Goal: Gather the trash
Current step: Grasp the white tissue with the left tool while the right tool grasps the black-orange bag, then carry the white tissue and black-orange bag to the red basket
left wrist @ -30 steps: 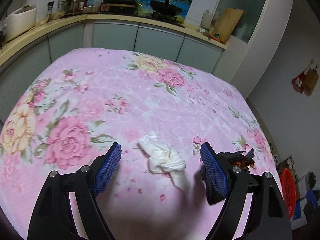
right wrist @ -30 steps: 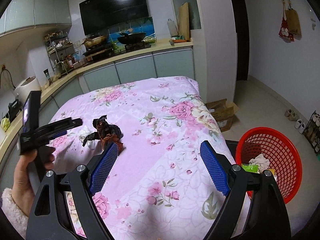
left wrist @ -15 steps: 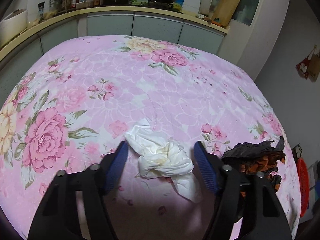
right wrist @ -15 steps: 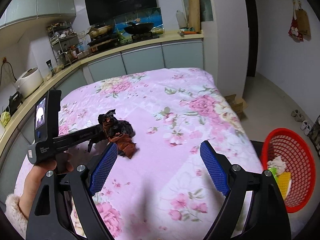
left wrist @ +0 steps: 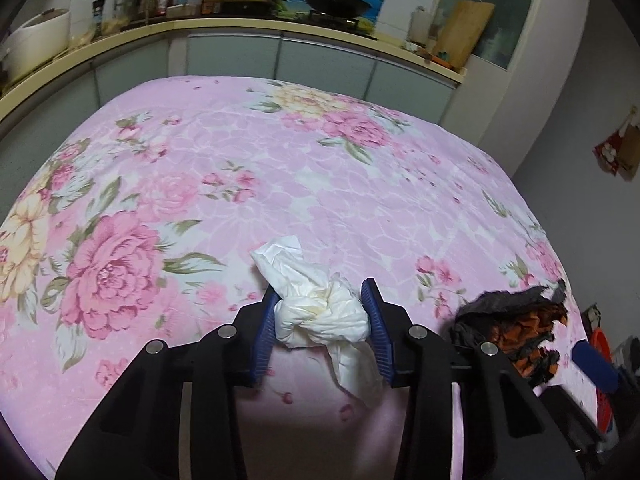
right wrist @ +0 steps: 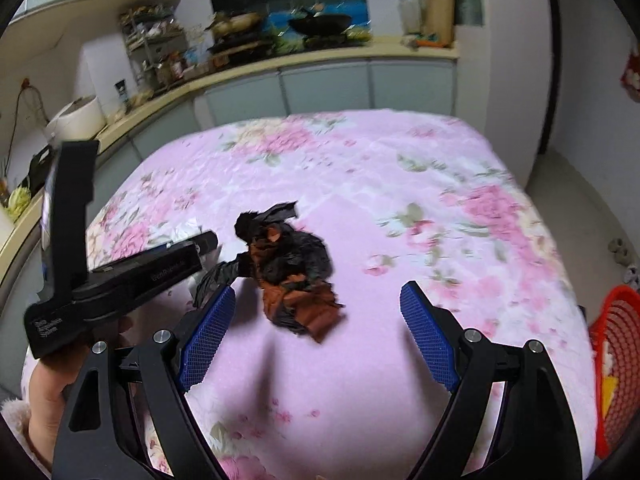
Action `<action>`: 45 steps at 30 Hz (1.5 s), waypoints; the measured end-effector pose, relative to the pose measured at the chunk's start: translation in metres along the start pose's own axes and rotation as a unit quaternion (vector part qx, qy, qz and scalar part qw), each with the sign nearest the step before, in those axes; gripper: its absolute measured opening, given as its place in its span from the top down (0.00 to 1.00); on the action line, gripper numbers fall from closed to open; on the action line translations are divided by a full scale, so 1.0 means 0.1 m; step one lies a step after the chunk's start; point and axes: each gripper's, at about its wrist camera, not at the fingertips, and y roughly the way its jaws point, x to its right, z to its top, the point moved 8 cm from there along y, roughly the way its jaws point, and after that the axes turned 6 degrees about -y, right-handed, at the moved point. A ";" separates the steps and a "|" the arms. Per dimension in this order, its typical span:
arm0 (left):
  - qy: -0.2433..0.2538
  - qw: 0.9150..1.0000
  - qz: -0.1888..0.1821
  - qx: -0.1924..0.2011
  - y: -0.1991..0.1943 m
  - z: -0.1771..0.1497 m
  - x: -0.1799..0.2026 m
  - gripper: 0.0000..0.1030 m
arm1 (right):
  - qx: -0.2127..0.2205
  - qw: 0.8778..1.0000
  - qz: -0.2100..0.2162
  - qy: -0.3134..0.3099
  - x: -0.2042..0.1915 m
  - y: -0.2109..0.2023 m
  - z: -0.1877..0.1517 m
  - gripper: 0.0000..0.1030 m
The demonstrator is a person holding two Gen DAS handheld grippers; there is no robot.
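Note:
A crumpled white tissue (left wrist: 320, 308) lies on the pink floral cloth (left wrist: 280, 184). My left gripper (left wrist: 322, 312) is shut on the white tissue, its blue pads pressing both sides. A crumpled black and brown wrapper (left wrist: 516, 328) lies to its right; it also shows in the right wrist view (right wrist: 292, 272). My right gripper (right wrist: 316, 320) is open, low over the cloth, with the wrapper just ahead between its pads. The left gripper's body (right wrist: 120, 272) shows at the left of the right wrist view, held by a hand.
A red mesh basket (right wrist: 612, 360) with trash in it stands on the floor off the table's right edge. A kitchen counter (left wrist: 240, 24) with cookware runs behind the table. The cloth falls away at the right edge.
My left gripper has closed from wide open onto the white tissue. My right gripper has swung left, away from the basket, and come up to the black and brown wrapper.

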 end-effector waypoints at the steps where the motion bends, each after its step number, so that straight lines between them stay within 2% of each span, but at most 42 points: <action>1: -0.005 1.000 0.002 -0.001 0.00 0.01 -0.02 0.62 | -0.003 1.000 0.001 -0.002 -0.01 0.03 0.00 0.21; 6: -0.021 1.000 0.012 -0.003 0.02 0.03 -0.11 0.62 | -0.033 0.999 0.014 -0.010 -0.07 0.30 -0.01 0.21; 13: -0.024 1.000 0.013 -0.003 0.02 0.03 -0.14 0.62 | -0.034 0.999 0.003 -0.036 -0.14 0.43 0.03 0.23; 15: -0.025 1.000 0.012 -0.003 0.02 0.03 -0.14 0.62 | -0.043 0.999 0.006 -0.031 -0.11 0.47 0.02 0.37; 18: -0.023 1.000 0.013 -0.003 0.02 0.03 -0.13 0.62 | -0.047 0.999 0.008 -0.025 -0.09 0.50 0.01 0.47; 23: -0.023 1.000 0.014 -0.003 0.03 0.03 -0.14 0.62 | -0.035 0.999 -0.002 -0.023 -0.07 0.46 0.02 0.55; 32: -0.018 1.000 0.013 0.000 0.02 0.03 -0.13 0.62 | -0.011 1.000 -0.026 0.002 0.10 0.28 0.01 0.58; 45: 0.016 0.999 0.017 0.026 -0.15 0.03 0.04 0.62 | 0.017 0.999 -0.022 0.042 0.35 -0.16 -0.06 0.58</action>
